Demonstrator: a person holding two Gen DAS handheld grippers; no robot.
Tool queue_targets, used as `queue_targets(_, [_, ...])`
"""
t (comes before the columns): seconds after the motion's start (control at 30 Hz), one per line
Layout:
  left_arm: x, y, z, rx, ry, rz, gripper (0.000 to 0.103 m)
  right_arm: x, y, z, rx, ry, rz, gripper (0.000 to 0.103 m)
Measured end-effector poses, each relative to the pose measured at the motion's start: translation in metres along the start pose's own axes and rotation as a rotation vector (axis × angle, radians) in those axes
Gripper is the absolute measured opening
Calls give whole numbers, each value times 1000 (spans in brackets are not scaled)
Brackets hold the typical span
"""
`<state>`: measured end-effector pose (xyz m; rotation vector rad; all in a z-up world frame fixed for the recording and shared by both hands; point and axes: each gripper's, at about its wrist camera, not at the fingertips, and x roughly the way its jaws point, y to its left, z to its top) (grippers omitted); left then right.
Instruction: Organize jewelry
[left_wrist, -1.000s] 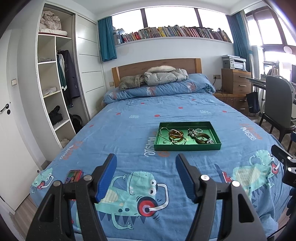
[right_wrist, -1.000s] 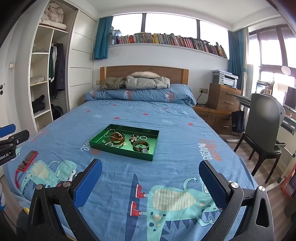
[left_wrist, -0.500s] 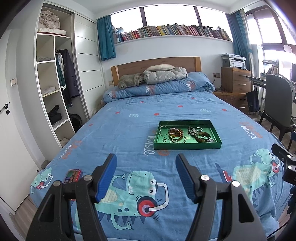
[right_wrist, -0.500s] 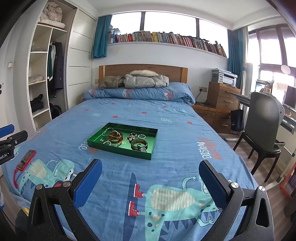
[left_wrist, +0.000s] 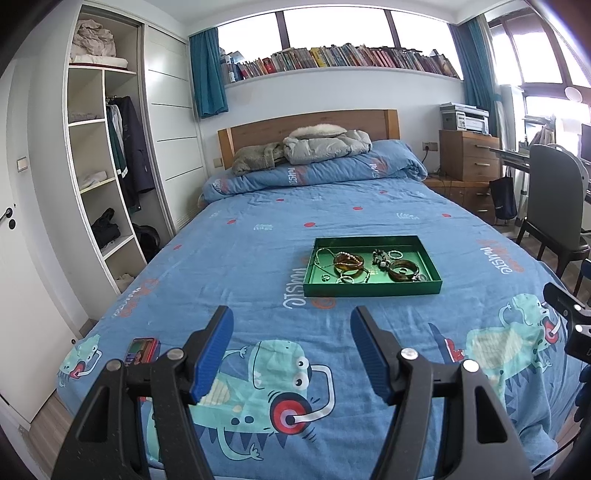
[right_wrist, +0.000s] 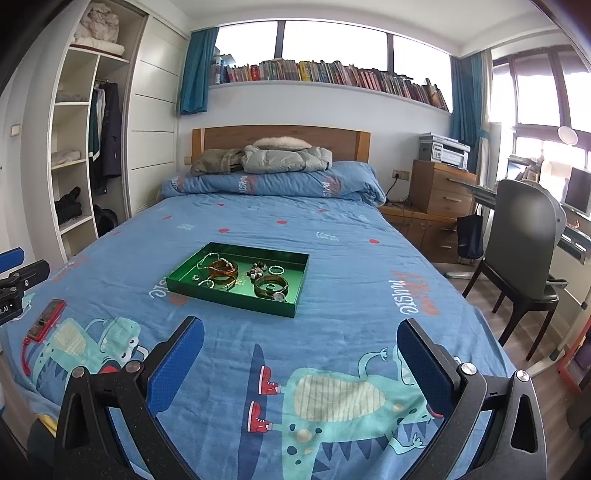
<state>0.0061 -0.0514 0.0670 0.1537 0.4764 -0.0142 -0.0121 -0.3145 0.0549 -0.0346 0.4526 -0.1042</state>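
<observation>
A bed (left_wrist: 258, 258) with a blue cartoon-print cover carries a green tray (left_wrist: 372, 289) near its middle. A small red device (left_wrist: 141, 350) lies by its left foot corner. A folded duvet (left_wrist: 314, 173) lies at the headboard end.

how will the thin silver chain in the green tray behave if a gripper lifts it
The silver chain lies in loose loops, so it is probably floppy and will dangle. It looks thin, likely light and slippery. It lies close to the amber bangle, so it might snag.

one green tray (left_wrist: 372, 288), two amber bangles (left_wrist: 403, 270)
</observation>
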Motion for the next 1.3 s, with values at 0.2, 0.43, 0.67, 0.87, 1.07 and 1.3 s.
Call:
queue_targets(0.2, [8,-1,0,1,13,1,64,2,-1,0,-1,3,-3,103])
queue_targets(0.43, [15,-1,-1,1,26,2,64,10,-3,-1,1,12,-8,103])
queue_targets(0.67, [23,-2,-2,1,40,-1,64,18,-7,-5,9,21,-16,103])
queue_targets(0.87, [30,-3,-3,-1,51,-5,64,23,-7,-7,7,28,-19,103])
queue_targets(1.07, [38,-5,-4,-1,64,-7,64,29,-7,-9,4,34,-17,103])
queue_targets(1.3, [46,-6,-6,1,77,-12,64,38,-10,-11,11,48,-18,103])
